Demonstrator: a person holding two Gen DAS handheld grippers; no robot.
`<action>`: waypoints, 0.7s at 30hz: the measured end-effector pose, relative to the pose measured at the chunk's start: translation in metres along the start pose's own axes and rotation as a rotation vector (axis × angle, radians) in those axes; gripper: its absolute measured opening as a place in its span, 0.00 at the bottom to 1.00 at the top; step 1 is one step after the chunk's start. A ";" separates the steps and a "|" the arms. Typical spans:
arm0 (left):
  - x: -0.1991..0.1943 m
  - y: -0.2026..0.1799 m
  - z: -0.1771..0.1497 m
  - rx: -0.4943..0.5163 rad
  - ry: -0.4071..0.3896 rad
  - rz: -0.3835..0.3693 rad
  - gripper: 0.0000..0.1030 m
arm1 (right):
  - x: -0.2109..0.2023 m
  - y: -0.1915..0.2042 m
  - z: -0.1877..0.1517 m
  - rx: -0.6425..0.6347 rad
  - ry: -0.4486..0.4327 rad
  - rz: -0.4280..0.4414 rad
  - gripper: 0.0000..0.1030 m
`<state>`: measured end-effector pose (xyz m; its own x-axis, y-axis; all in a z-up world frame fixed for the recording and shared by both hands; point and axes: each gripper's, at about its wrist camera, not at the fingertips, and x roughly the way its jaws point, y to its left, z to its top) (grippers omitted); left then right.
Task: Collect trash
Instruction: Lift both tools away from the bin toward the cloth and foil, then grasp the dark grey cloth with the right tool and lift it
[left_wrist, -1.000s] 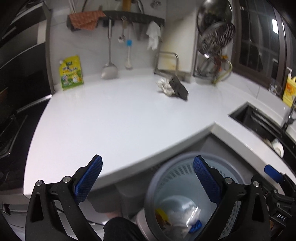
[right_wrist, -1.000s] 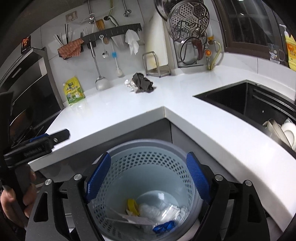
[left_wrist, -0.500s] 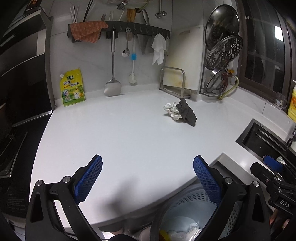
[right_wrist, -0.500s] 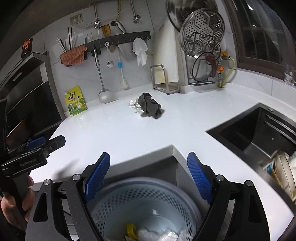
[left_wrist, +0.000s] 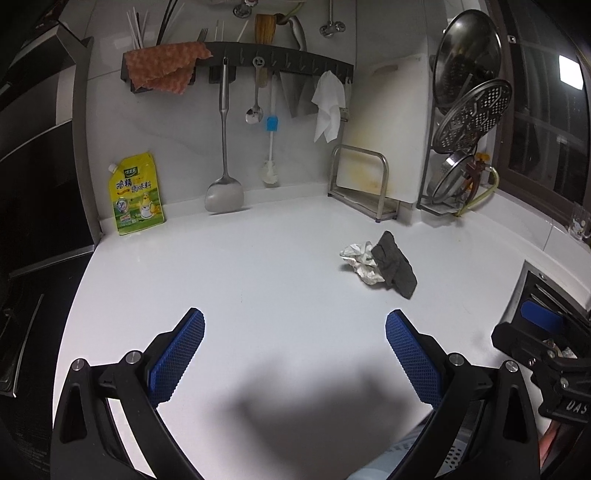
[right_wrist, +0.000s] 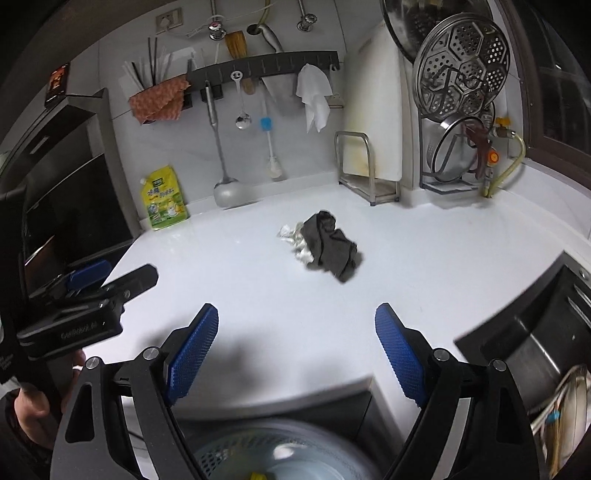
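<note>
A crumpled white paper wad (left_wrist: 360, 261) lies on the white counter (left_wrist: 258, 280), touching a dark grey crumpled rag (left_wrist: 394, 265) on its right. Both also show in the right wrist view, the wad (right_wrist: 295, 242) and the rag (right_wrist: 330, 245). My left gripper (left_wrist: 295, 354) is open and empty above the counter, short of the trash. My right gripper (right_wrist: 297, 350) is open and empty over the counter's front edge. A perforated grey trash basket (right_wrist: 280, 456) with scraps inside stands below the counter edge.
A yellow seasoning pouch (left_wrist: 136, 195) leans on the back wall. Utensils hang from a rail (left_wrist: 258, 62). A cutting board rack (left_wrist: 364, 184) and a lid rack (left_wrist: 461, 155) stand at the back right. A dark sink (right_wrist: 535, 332) is on the right.
Both grippers rose from over the trash basket and moved forward over the counter, toward the wad and rag. The basket has dropped to the bottom of both views. Jaws stayed open.
</note>
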<state>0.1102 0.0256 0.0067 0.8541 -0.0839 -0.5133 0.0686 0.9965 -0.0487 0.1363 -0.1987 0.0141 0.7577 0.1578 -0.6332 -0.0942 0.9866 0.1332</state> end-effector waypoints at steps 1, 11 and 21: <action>0.005 0.001 0.002 -0.003 0.004 0.001 0.94 | 0.006 -0.003 0.004 0.002 0.005 -0.005 0.81; 0.061 0.003 0.016 -0.022 0.078 -0.005 0.94 | 0.079 -0.037 0.027 0.083 0.111 -0.028 0.81; 0.091 -0.002 0.028 -0.016 0.093 -0.002 0.94 | 0.138 -0.038 0.054 0.044 0.155 -0.029 0.81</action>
<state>0.2019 0.0158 -0.0163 0.8026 -0.0872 -0.5901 0.0618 0.9961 -0.0630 0.2790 -0.2166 -0.0372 0.6509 0.1371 -0.7467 -0.0426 0.9886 0.1444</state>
